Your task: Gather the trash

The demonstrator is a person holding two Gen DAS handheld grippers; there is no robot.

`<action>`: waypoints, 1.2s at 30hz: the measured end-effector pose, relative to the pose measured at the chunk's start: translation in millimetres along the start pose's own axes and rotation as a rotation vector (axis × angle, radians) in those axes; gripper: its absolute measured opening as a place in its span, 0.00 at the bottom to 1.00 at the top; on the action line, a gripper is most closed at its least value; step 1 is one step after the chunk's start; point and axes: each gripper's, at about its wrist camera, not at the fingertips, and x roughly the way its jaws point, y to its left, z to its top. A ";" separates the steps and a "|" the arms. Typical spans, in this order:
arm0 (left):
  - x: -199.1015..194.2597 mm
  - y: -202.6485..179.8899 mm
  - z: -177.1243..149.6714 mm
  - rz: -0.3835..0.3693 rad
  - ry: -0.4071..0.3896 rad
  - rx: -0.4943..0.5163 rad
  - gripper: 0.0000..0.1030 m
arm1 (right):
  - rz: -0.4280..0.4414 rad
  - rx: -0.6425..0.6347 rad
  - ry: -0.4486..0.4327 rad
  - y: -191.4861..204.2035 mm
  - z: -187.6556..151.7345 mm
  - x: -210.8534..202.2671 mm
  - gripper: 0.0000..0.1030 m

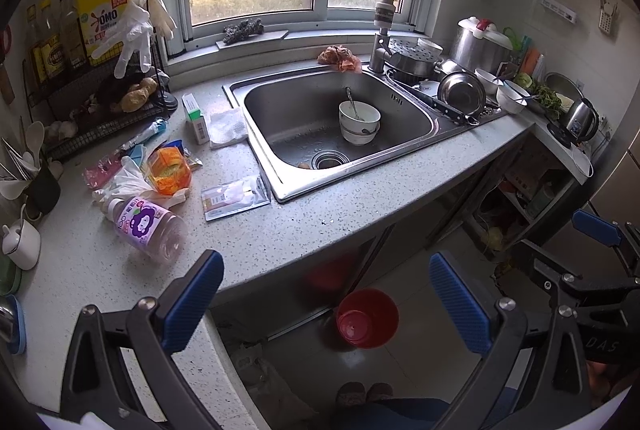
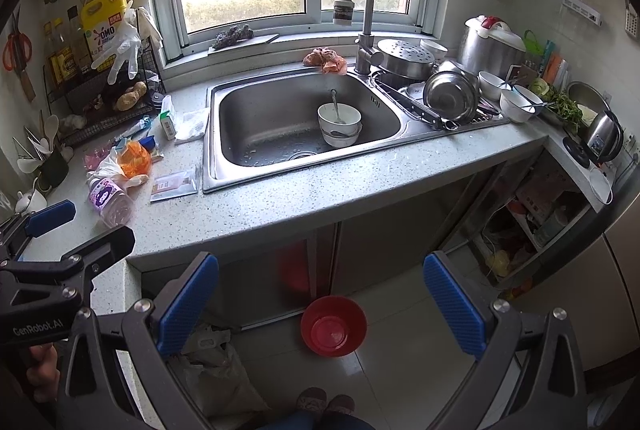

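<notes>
"OMO" on the yellow jug (image 1: 103, 15); "GenRobot.AI" on the left tongs (image 2: 52, 213).

Your left gripper (image 1: 326, 304) hangs with its blue-padded fingers (image 1: 194, 300) spread wide, gripping nothing. Your right gripper (image 2: 320, 304) is likewise wide apart and empty. Your hand (image 2: 42, 364) grips the left tool's handle at eight o'clock in the right view.

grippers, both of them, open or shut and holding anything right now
left gripper: open, holding nothing, held back from the counter.
right gripper: open, holding nothing.
</notes>
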 end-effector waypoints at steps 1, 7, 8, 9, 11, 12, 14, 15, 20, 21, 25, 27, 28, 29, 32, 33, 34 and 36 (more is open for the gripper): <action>0.1 -0.1 0.1 0.000 0.000 0.001 1.00 | -0.002 0.000 0.000 0.1 0.0 -0.1 1.00; 2.3 -1.2 -1.9 -0.006 0.001 -0.004 1.00 | -0.004 0.000 -0.001 -1.7 -1.6 0.1 1.00; 2.8 -1.7 -2.3 -0.007 0.001 -0.001 1.00 | -0.004 0.000 0.000 -2.1 -1.9 0.4 1.00; 2.8 -1.8 -2.7 -0.008 0.002 0.000 1.00 | -0.005 0.001 0.001 -2.5 -2.5 0.5 1.00; 2.6 -2.3 -3.1 -0.010 0.003 0.002 1.00 | -0.006 0.003 0.003 -2.9 -2.8 0.3 1.00; 2.2 -1.9 -3.2 -0.012 0.005 0.002 1.00 | -0.006 0.004 0.003 -3.3 -3.2 0.0 1.00; 2.3 -2.1 -3.0 -0.012 0.005 0.002 1.00 | -0.008 0.006 0.004 -3.0 -2.4 -0.3 1.00; 2.4 -2.2 -2.9 -0.013 0.005 0.002 1.00 | -0.009 0.007 0.003 -3.2 -2.5 -0.6 1.00; 2.5 -4.0 -3.3 -0.016 0.006 0.009 1.00 | -0.009 0.011 0.006 -4.2 -3.0 -1.3 1.00; 2.4 -3.9 -2.9 -0.016 0.007 0.009 1.00 | -0.010 0.012 0.007 -4.5 -3.1 -1.5 1.00; 2.4 -4.7 -3.2 -0.017 0.010 0.010 1.00 | -0.013 0.015 0.007 -5.0 -3.0 -1.7 1.00; 2.4 -5.1 -3.0 -0.015 0.014 0.013 1.00 | -0.012 0.022 0.007 -4.9 -3.0 -1.2 1.00; 2.1 -5.2 -2.7 -0.012 0.017 0.016 1.00 | -0.010 0.026 0.008 -5.5 -3.4 -0.6 1.00; 2.0 -5.6 -2.6 -0.007 0.021 0.020 1.00 | -0.007 0.031 0.012 -5.7 -3.7 0.2 1.00; 0.7 -8.4 -1.8 -0.006 0.025 0.031 1.00 | -0.006 0.042 0.016 -7.2 -4.1 1.4 1.00; 0.6 -8.5 -1.1 -0.005 0.027 0.029 1.00 | -0.004 0.045 0.016 -8.1 -3.7 1.7 1.00; 0.6 -8.9 -0.7 -0.003 0.029 0.028 1.00 | -0.003 0.046 0.017 -8.5 -3.6 1.6 1.00; 1.0 -10.2 -0.3 -0.002 0.031 0.025 1.00 | -0.001 0.044 0.018 -10.0 -2.9 1.8 1.00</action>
